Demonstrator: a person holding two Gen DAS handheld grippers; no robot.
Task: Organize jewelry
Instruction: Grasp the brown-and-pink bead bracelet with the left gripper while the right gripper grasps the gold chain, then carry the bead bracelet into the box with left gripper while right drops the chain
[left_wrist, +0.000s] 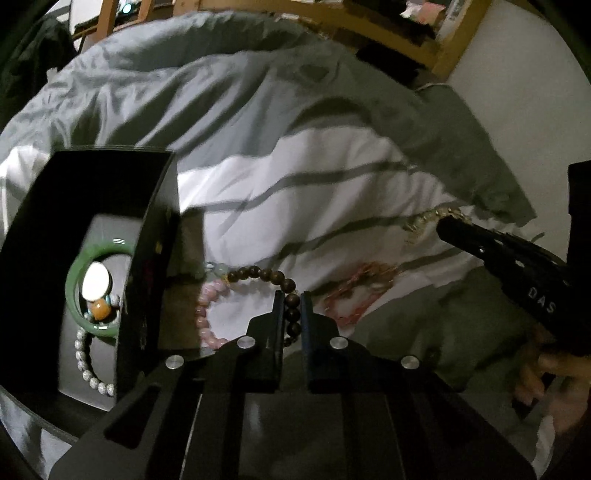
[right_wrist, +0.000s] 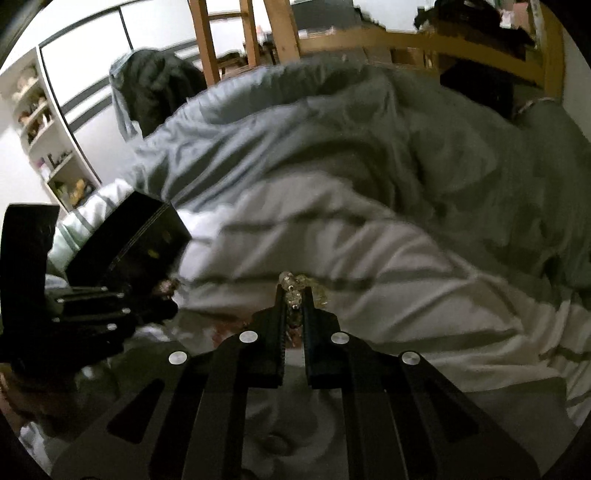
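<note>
My left gripper (left_wrist: 291, 299) is shut on a dark brown bead bracelet (left_wrist: 266, 275) lying on the striped bedding, right of an open black box (left_wrist: 155, 229). A pink bead bracelet (left_wrist: 207, 306) lies against the brown one. The box holds a green bangle (left_wrist: 74, 273), an orange-stone piece (left_wrist: 99, 308) and a pale bead bracelet (left_wrist: 86, 363). My right gripper (right_wrist: 293, 291) is shut on a clear crystal bead bracelet (right_wrist: 291, 286), also seen at the right of the left wrist view (left_wrist: 428, 218). A red cord piece (left_wrist: 354, 291) lies between the grippers.
A rumpled grey and white striped duvet (right_wrist: 332, 166) covers the bed. A wooden bed frame (right_wrist: 369, 37) runs along the back. White shelves (right_wrist: 40, 122) stand at far left. The left gripper body (right_wrist: 74, 310) sits beside the black box (right_wrist: 140, 236).
</note>
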